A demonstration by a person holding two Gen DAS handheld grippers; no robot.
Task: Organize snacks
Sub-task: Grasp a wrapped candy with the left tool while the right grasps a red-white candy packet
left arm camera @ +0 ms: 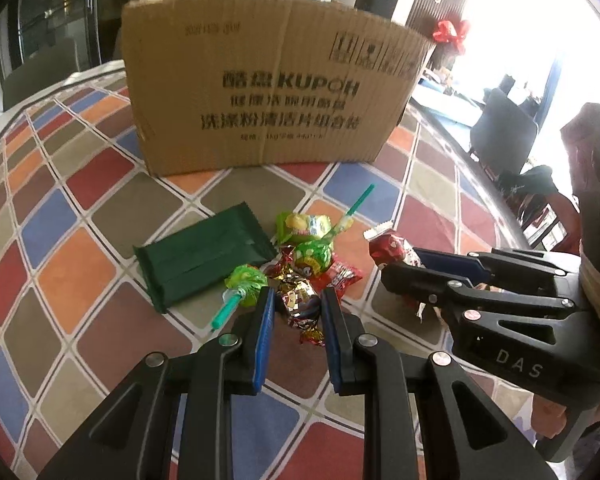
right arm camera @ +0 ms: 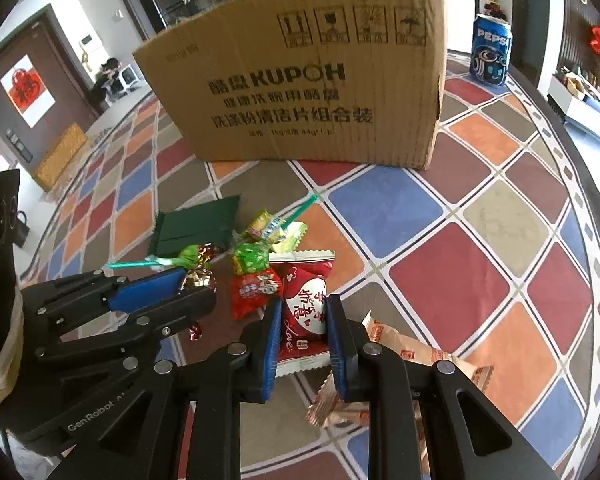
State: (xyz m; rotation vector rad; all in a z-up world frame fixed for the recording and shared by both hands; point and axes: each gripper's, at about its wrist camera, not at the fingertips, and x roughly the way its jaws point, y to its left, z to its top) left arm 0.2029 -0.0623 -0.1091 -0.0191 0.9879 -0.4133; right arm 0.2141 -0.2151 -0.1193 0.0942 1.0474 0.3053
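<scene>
I have both grippers clamped: left gripper (left arm camera: 298, 312) on a foil candy (left arm camera: 300, 304), right gripper (right arm camera: 303, 320) on a red packet (right arm camera: 304, 304) (nothing visibly boxed); the pile still faces the cardboard box (right arm camera: 300, 80).

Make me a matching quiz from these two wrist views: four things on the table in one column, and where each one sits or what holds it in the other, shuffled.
Things:
1. cardboard box
2. Pepsi can
3. red heart packet
4. foil-wrapped candy

Places:
A. between the right gripper's jaws
B. standing behind the box's right corner
C. between the left gripper's jaws
D. upright behind the snack pile

Pairs: 1-D, 2-B, 3-A, 4-C
</scene>
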